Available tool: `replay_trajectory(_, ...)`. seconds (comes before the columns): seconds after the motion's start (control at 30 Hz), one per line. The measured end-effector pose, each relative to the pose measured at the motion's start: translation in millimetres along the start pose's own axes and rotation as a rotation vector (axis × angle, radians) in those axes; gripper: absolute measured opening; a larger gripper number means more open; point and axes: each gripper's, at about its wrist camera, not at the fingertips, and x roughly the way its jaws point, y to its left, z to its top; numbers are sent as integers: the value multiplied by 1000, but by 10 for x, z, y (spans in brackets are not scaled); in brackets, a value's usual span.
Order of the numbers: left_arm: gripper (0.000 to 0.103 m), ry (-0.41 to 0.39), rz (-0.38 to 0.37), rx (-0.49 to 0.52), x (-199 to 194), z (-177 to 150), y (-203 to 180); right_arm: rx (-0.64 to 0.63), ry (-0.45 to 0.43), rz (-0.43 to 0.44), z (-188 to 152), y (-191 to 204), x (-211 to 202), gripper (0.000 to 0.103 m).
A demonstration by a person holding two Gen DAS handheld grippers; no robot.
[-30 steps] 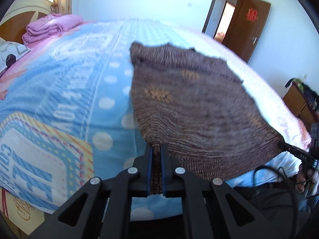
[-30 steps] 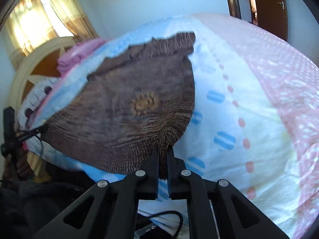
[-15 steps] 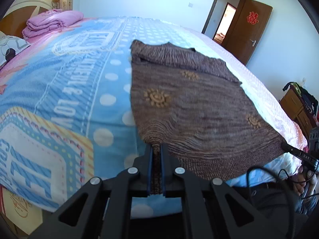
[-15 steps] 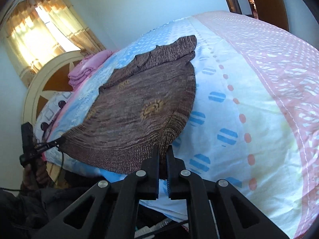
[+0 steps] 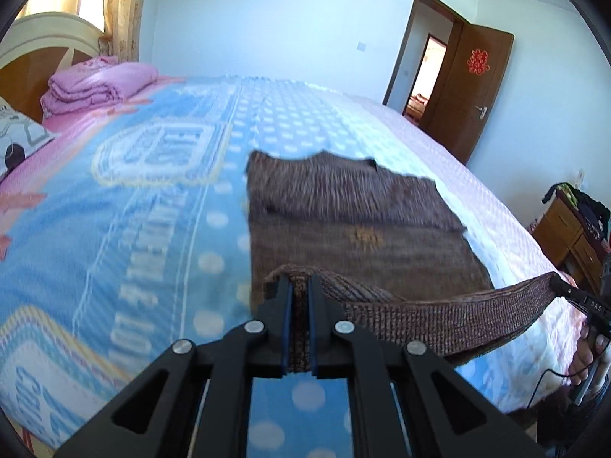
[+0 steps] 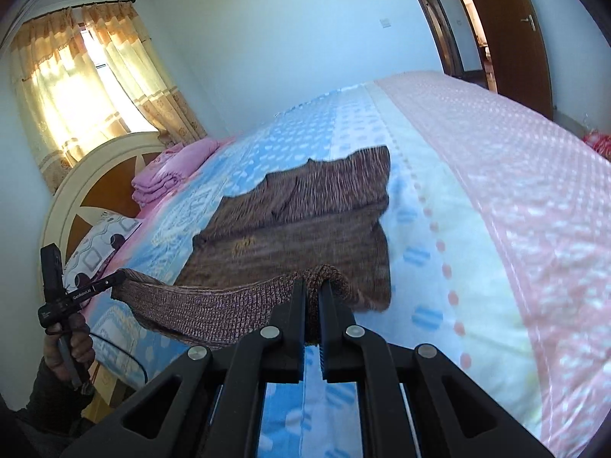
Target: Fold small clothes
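Note:
A brown knitted sweater lies on the bed, its far part flat and its near ribbed hem lifted off the cover. My left gripper is shut on the hem's left corner. My right gripper is shut on the hem's right corner. The hem hangs stretched between the two grippers. The sweater also shows in the right wrist view. The right gripper appears at the right edge of the left wrist view.
The bed has a blue patterned cover and a pink dotted strip. Folded pink bedding and a pillow lie by the headboard. A wooden nightstand stands to the right. A brown door is open behind.
Both grippers have lifted the sweater's near hem off the bed and carried it forward over the sweater. The views now look lower across the bed.

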Motion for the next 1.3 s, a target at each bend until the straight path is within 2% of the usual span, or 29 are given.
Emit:
replay_trajectory(0.27,8,-49,12,-36,207,518,54,-15,-78,-9,616,18,209,5)
replay_trajectory(0.53,8,-89,7,-54,489,1064,58,-37,-110,-44,1178,7,533,5)
replay_trajectory(0.63,8,-81,29,-38,691,1231,24,-36,-103,-58,1354,-38,719,5)
replay_trajectory(0.9,8,2,99,6,1457,1438,-3,-3,-40,-117,1598,-340,1408,5)
replay_trajectory(1.1,8,93,151,-10,2150,1456,86,40,35,-159,1705,-595,2102,5)
replay_trajectory(1.17,8,119,170,6,2373,1430,99,45,87,-173,1701,-696,2430,5)
replay_trajectory(1.27,16,167,259,11,2693,1341,163,37,162,-216,1623,-849,2808,6)
replay_trajectory(1.3,18,184,266,4,2744,1299,197,36,174,-235,1583,-893,2856,9)
